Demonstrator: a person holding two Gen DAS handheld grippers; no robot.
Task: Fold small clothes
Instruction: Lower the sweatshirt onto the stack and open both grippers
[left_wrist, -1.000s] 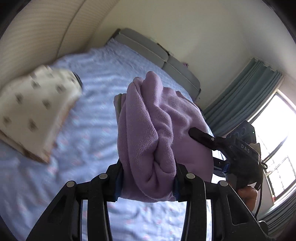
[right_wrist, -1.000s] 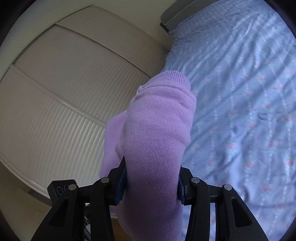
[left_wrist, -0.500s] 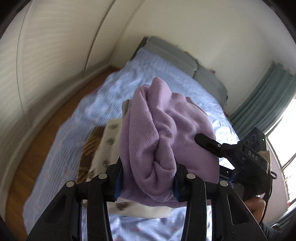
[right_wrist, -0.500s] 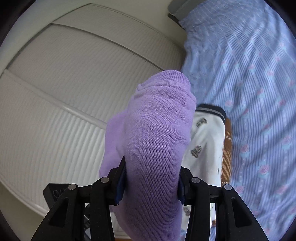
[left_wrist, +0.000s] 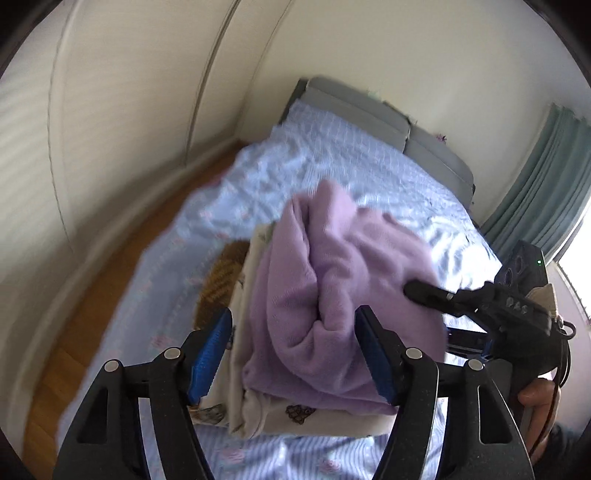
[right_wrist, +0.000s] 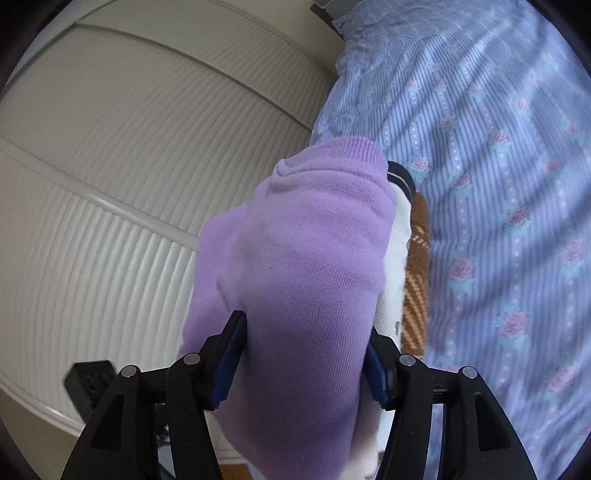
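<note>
Setting the purple sweater (left_wrist: 332, 295) on the stack (left_wrist: 258, 413): left gripper (left_wrist: 291, 354) spread, right gripper (right_wrist: 299, 365) apparently pinching it; release level, gently.

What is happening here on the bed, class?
A person with tongs in each hand is stacking folded small clothes. The folded purple sweater sits on a cream printed garment, which lies over a brown patterned one on the blue floral bedsheet. The left tongs are open around the sweater; whether the right tongs grip it or have let go is unclear.
</note>
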